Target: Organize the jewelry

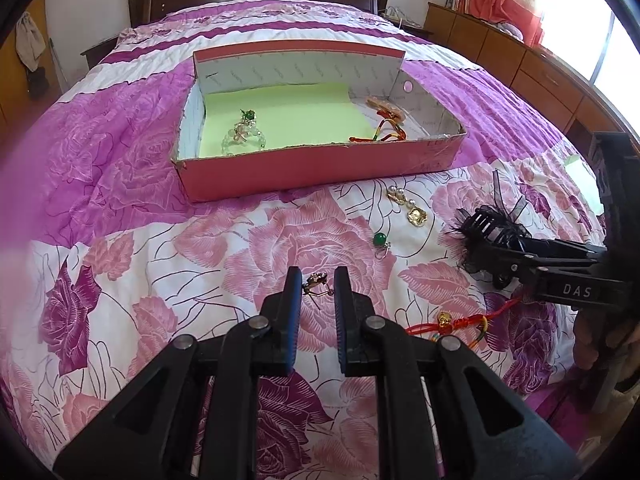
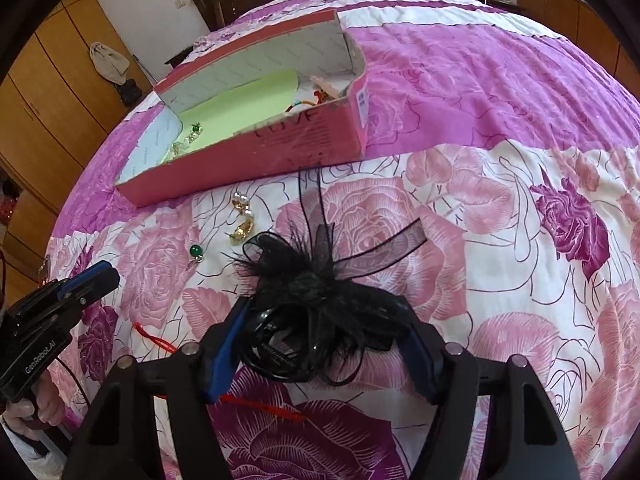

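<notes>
With a beaded bracelet (image 1: 242,136) and red cords already in the pink box (image 1: 320,168), the left gripper (image 1: 316,280) pinches a small gold earring (image 1: 316,282) between narrow jaws, while the right gripper (image 2: 320,344) straddles the black feather hair clip (image 2: 312,292), jaws wide; pearl earrings (image 1: 408,204) and a green bead (image 1: 380,239) remain beyond.

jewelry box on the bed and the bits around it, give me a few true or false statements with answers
1. The pink box holds a clear bead bracelet. True.
2. The green bead earring is inside the box. False: it lies on the bedspread in front of it.
3. The right gripper straddles a black feathered hair clip. True.
4. The box is lined with blue paper. False: the green paper is pale green.
</notes>
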### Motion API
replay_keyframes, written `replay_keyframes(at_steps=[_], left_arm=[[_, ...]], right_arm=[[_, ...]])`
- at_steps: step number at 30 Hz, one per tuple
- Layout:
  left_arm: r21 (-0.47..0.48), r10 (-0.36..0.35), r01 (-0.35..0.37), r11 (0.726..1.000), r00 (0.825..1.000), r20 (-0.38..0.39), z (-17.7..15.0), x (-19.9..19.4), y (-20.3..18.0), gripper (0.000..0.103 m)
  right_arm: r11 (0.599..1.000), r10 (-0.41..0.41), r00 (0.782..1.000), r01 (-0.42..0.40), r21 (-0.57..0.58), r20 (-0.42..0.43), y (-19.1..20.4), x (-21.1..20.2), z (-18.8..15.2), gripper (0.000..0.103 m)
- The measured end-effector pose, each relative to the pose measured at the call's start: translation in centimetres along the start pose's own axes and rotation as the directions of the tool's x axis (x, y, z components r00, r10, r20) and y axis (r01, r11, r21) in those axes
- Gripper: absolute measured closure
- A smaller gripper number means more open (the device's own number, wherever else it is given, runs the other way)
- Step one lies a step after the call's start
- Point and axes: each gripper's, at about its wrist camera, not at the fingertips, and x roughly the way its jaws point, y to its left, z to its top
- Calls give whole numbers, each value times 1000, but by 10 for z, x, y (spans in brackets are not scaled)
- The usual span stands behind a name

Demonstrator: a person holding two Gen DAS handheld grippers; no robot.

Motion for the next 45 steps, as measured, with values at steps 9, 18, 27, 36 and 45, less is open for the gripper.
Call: replay_keyframes(at_steps=[9,18,27,36,45], left_arm=[[1,-9,9,1000,1000,12,3,-6,-3,96],[-3,-21,21,1000,998,58,10,-19,-6,96],[-4,8,-7,1000,991,135,24,-26,-6,96],[-11,39,-37,999,974,222,48,-28,-2,96],[-16,43,-39,999,944,327,73,-27,4,96]], right_arm=[[1000,10,999,-11,6,45,-3,-20,2,32],[999,9,990,-2,-50,140,9,-43,8,32],[991,44,965,-9,-133,259,33,-58,15,32],[987,85,941,-35,-157,326,44,-60,32,32],[984,120,911,-56,-172,395,52,-53,57,32]])
